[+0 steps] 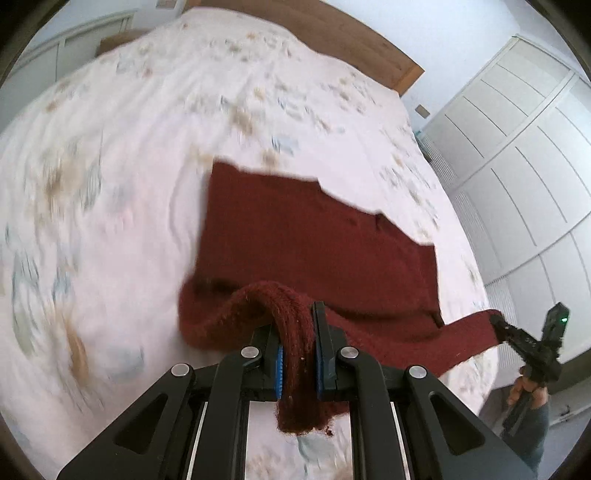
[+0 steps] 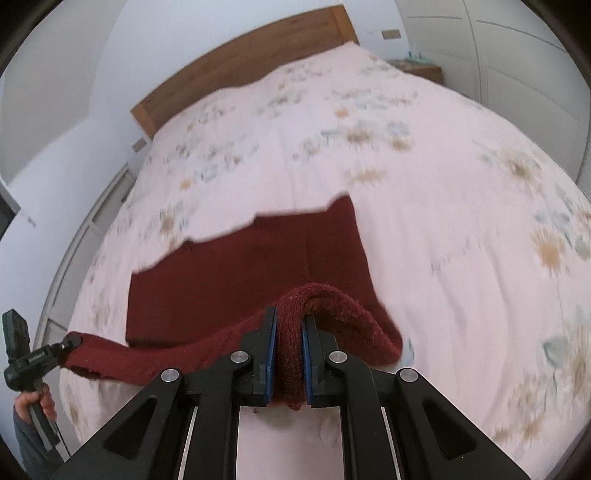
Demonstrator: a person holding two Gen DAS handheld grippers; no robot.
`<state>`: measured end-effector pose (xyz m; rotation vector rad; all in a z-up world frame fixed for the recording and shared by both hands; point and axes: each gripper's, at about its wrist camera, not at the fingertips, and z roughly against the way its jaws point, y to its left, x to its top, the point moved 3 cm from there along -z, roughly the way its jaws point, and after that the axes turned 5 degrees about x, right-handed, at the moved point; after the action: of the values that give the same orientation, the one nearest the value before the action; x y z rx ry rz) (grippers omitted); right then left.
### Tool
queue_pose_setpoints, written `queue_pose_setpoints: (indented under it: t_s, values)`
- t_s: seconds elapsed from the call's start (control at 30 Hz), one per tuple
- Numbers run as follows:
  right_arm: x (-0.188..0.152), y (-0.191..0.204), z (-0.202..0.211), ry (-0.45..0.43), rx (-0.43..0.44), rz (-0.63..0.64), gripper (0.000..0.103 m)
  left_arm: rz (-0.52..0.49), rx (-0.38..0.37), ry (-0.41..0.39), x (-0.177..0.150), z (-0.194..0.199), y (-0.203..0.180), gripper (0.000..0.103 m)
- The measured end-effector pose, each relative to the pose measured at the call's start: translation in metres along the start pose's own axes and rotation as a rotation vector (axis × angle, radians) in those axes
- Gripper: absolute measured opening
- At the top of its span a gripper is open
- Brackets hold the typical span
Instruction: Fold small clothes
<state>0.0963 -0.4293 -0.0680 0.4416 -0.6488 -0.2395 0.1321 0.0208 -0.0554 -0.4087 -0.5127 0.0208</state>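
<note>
A dark red knitted garment (image 1: 310, 236) (image 2: 243, 273) lies spread on the bed, its near edge lifted off the cover. My left gripper (image 1: 298, 321) is shut on the near left corner of that edge; a bunched fold of knit hangs down between the blue pads. My right gripper (image 2: 289, 325) is shut on the near right corner in the same way. In the left wrist view the right gripper (image 1: 498, 321) shows at the far right, pinching the garment's other end. In the right wrist view the left gripper (image 2: 72, 341) shows at the far left, likewise holding the cloth.
The bed (image 1: 155, 147) (image 2: 443, 221) has a pale pink cover with a faded flower print. A wooden headboard (image 1: 351, 33) (image 2: 236, 70) stands at the far end. White wardrobe doors (image 1: 517, 147) rise to the right of the bed. A hand (image 2: 35, 402) grips the left handle.
</note>
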Motion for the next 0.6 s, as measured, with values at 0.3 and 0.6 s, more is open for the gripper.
queue_pose_setpoints:
  t_s: [0.3,0.6]
  values:
    - [0.075,0.006,-0.049,-0.019,-0.066,0.042,0.011,-0.073,0.103,-0.030,0.086,-0.043,-0.014,0.010]
    - [0.084,-0.009,-0.145,0.123,-0.210,0.077,0.011,-0.122,0.263,0.043,0.085,-0.137,0.006,0.010]
